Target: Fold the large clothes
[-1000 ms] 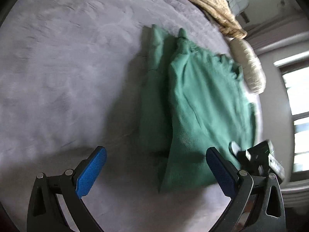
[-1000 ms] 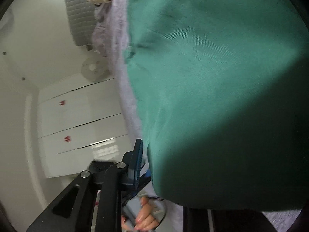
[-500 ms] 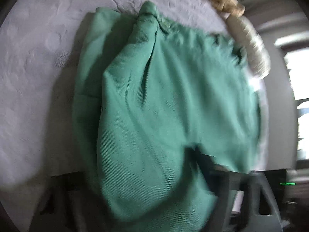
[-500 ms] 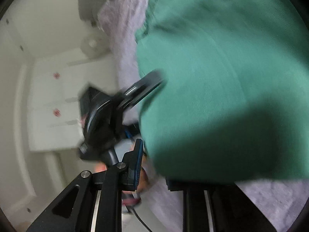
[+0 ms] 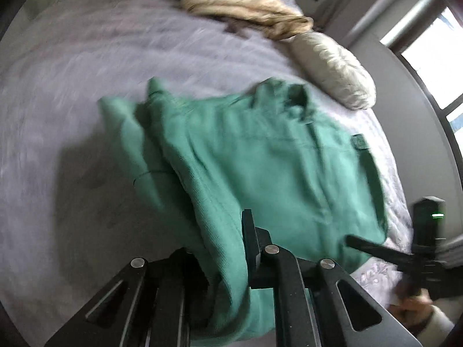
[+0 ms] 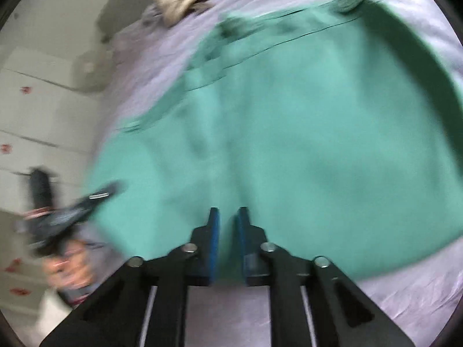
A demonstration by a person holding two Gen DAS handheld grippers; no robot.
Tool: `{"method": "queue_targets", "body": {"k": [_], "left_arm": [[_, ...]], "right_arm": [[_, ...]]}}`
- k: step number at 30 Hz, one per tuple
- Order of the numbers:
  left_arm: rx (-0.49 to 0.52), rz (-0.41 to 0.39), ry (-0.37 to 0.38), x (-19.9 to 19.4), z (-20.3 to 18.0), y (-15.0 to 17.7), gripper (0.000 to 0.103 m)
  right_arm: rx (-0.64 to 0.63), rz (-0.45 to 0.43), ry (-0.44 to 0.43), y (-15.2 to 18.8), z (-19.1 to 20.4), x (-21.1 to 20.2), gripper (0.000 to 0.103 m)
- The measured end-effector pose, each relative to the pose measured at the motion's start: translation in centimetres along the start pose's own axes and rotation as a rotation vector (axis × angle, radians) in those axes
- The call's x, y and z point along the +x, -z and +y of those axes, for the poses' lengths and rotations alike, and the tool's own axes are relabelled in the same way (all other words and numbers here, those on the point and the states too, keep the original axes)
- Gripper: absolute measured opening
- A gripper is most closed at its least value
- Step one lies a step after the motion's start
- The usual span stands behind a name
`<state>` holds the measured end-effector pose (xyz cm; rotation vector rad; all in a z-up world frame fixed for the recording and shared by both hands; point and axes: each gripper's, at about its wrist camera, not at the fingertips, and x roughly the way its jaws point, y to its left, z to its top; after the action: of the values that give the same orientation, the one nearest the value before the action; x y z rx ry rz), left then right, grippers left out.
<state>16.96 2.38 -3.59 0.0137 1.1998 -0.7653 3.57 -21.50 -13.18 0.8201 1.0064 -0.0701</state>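
A large green garment [image 5: 260, 167] lies folded in layers on the pale lilac bed cover [image 5: 72, 86]. My left gripper [image 5: 228, 248] is shut on the garment's near edge, with green cloth running between its jaws. In the right wrist view the same garment [image 6: 303, 121] fills most of the frame. My right gripper [image 6: 227, 225] is shut on its near hem, with a strip of cloth between the blue pads. The right gripper also shows at the right edge of the left wrist view [image 5: 405, 257]. The left one shows blurred in the right wrist view [image 6: 72, 211].
A beige blanket [image 5: 246, 3] and a cream pillow [image 5: 332, 66] lie at the far end of the bed. A window [image 5: 434, 57] is at the right. White wardrobe doors [image 6: 29, 115] stand beyond the bed's left side.
My left gripper was open above the bed and has closed on the garment's near edge. My right gripper has swung round to face along the garment. Both views are motion-blurred.
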Motion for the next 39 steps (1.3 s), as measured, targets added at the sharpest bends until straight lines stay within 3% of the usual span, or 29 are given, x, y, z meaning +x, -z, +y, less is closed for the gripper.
{"method": "queue_targets", "body": {"k": [2, 5, 11, 17, 19, 22, 26, 29, 30, 31, 32, 34, 39], "left_arm": [[0.025, -0.024, 0.02, -0.4, -2.7, -0.8, 0.014], [0.078, -0.049, 0.05, -0.2, -7.7, -2.2, 0.014], [0.217, -0.034, 0.112, 2.7, -17.5, -3.7, 0.014], [0.343, 0.078, 0.145, 10.7, -26.2, -2.0, 0.014], [0.351, 0.139, 0.14, 13.7, -27.8, -0.8, 0.014], [0.41, 0.145, 0.076, 14.6, -29.3, 0.7, 0.014], [0.457, 0.081, 0.046, 11.3, -29.1, 1.2, 0.014], [0.403, 0.02, 0.021, 8.1, -26.4, -0.2, 0.015], [0.377, 0.01, 0.015, 7.3, -25.7, -0.5, 0.022], [0.349, -0.004, 0.002, 6.7, -24.8, -1.0, 0.063], [0.314, -0.042, -0.023, 5.7, -23.7, -1.4, 0.103], [0.264, -0.142, -0.063, 3.5, -21.3, -1.7, 0.103], [0.168, -0.121, -0.157, 3.4, -15.4, -3.3, 0.103]], "right_arm": [[0.002, 0.05, 0.055, 0.0, -2.0, 2.4, 0.006], [0.018, 0.053, 0.027, 0.6, -3.4, 3.5, 0.006], [0.117, 0.043, -0.182, 1.3, -7.8, 0.5, 0.006], [0.226, -0.066, -0.283, 1.8, -15.8, -4.6, 0.008], [0.266, -0.069, -0.291, 2.0, -18.4, -5.2, 0.01], [0.311, -0.062, -0.335, 2.4, -20.7, -5.0, 0.01], [0.327, -0.048, -0.387, 2.4, -21.1, -4.3, 0.01], [0.333, -0.046, -0.447, 0.1, -19.6, -3.0, 0.018], [0.334, -0.047, -0.469, -0.4, -19.0, -2.9, 0.022], [0.334, -0.051, -0.494, -1.3, -17.9, -2.7, 0.037], [0.329, -0.056, -0.513, -1.8, -17.7, -2.8, 0.061], [0.308, -0.06, -0.563, -3.1, -16.4, -2.9, 0.075], [0.246, 0.01, -0.544, -7.0, -14.5, -1.3, 0.075]]}}
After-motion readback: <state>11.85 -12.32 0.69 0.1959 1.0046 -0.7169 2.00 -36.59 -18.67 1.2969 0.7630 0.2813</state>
